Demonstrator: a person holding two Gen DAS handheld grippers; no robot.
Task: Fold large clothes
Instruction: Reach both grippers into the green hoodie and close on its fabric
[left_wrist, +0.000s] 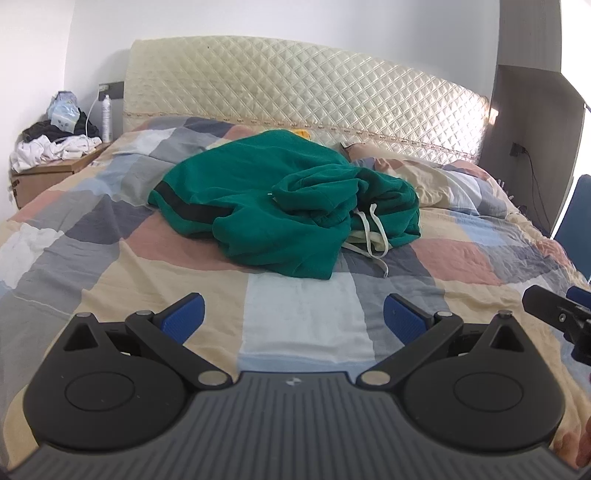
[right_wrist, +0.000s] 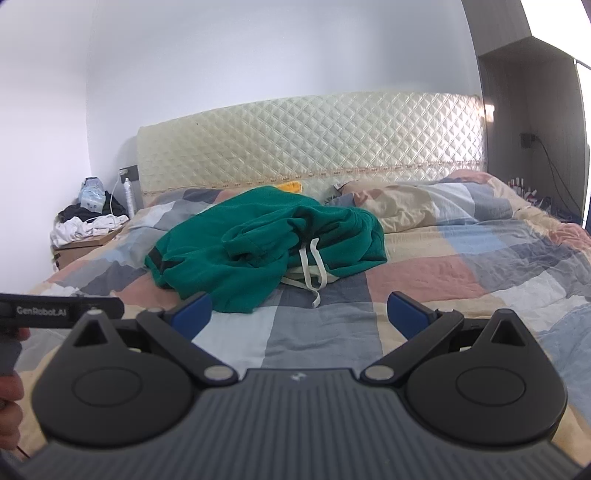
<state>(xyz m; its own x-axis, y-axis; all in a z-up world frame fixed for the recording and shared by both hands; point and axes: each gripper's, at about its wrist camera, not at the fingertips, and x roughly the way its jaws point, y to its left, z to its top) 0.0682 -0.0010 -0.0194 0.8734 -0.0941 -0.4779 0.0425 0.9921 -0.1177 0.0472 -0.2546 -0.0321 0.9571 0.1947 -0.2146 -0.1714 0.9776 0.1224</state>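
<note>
A crumpled green hooded sweatshirt (left_wrist: 280, 206) with a black stripe and white drawstrings (left_wrist: 373, 236) lies heaped in the middle of the bed; the right wrist view shows the same sweatshirt (right_wrist: 258, 251). My left gripper (left_wrist: 293, 317) hovers over the quilt short of the garment, open, nothing between its blue pads (left_wrist: 184, 317). My right gripper (right_wrist: 299, 314) is also open and empty, its left pad (right_wrist: 194, 314) close to the sweatshirt's near hem. Each gripper's body shows at the edge of the other's view.
The bed is covered by a patchwork quilt (left_wrist: 306, 325) and backed by a cream quilted headboard (left_wrist: 295, 88). A pillow (right_wrist: 424, 206) lies at the back right. A bedside table (left_wrist: 55, 166) heaped with clothes stands at the left. A grey cabinet (left_wrist: 535, 140) rises on the right.
</note>
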